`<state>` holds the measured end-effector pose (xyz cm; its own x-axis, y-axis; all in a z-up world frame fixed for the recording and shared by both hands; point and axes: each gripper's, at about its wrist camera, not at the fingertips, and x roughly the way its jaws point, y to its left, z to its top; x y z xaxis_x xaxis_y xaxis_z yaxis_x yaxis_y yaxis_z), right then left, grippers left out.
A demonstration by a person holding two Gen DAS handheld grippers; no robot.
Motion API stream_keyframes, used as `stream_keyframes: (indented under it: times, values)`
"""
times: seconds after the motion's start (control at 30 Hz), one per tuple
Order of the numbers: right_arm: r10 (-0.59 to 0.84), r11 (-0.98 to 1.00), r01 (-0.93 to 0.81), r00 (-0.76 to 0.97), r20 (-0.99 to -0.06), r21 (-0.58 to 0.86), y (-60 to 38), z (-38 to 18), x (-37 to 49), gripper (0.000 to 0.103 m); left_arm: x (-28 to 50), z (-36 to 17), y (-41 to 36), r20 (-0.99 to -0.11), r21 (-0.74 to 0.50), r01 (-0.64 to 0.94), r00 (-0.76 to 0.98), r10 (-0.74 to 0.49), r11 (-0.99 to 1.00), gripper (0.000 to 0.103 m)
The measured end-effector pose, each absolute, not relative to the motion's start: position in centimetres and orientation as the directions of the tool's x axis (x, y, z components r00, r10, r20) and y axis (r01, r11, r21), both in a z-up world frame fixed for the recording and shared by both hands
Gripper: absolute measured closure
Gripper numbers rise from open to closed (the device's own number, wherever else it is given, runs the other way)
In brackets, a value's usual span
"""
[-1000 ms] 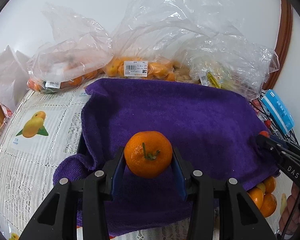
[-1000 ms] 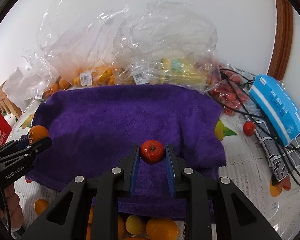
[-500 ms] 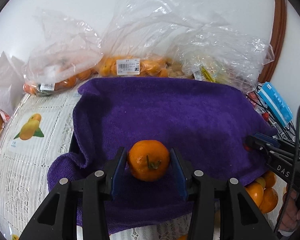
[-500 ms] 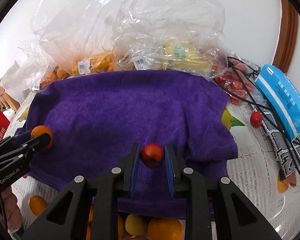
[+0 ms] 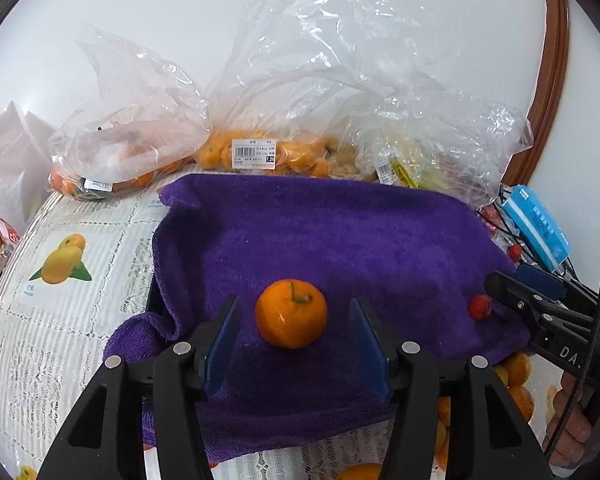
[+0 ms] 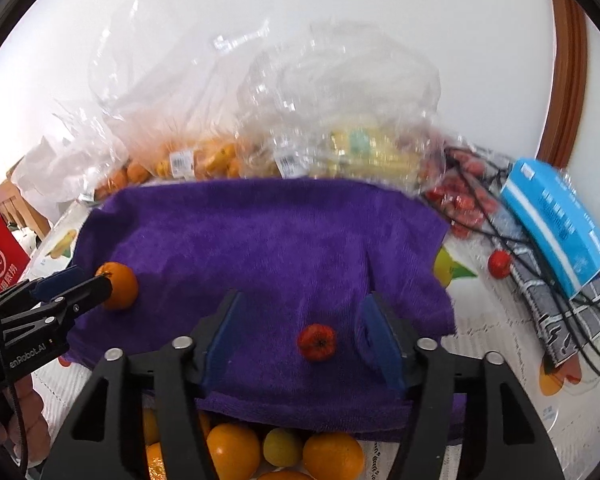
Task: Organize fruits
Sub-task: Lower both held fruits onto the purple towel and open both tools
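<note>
An orange tangerine with a green stem rests on the purple towel. It lies between the blue pads of my left gripper, whose jaws are opening and stand clear of it on both sides. A small red fruit lies on the same towel between the pads of my right gripper; those jaws are opening too, with gaps either side. In the right wrist view the left gripper shows at the left with the tangerine. The red fruit shows beside the right gripper in the left wrist view.
Clear plastic bags of oranges and other fruit line the back of the towel. Loose oranges lie at the towel's near edge. A blue box, black cables and small red fruits sit at the right. A hand holds the right gripper.
Both grippers have opened. The tangerine and the small red fruit, held between the pads before, now lie free on the towel.
</note>
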<state>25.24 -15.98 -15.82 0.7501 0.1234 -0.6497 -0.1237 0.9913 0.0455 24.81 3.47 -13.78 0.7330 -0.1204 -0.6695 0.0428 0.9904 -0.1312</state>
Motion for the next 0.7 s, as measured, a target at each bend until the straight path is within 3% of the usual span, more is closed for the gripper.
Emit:
stream_keyframes:
  times: [0.37, 0.53, 0.7]
  values:
    - [0.157, 0.987, -0.106, 0.773, -0.614, 0.118, -16.7, -14.8, 24.3, 0.038, 23.8, -13.1, 2.7, -0.635, -0.104, 0.052, 0.765, -0.106, 0.993, 0.049]
    - [0.133, 0.991, -0.108, 0.763, -0.632, 0.078, -16.3, -14.7, 24.2, 0.037, 23.5, -12.8, 2.7, -0.621, -0.096, 0.047, 0.778, -0.096, 0.994, 0.049]
    - [0.147, 0.989, -0.117, 0.767, -0.625, 0.088, -16.4, -14.3, 23.8, 0.030, 23.4, -12.5, 3.0, -0.613, -0.104, 0.040, 0.784, -0.096, 0.994, 0.049]
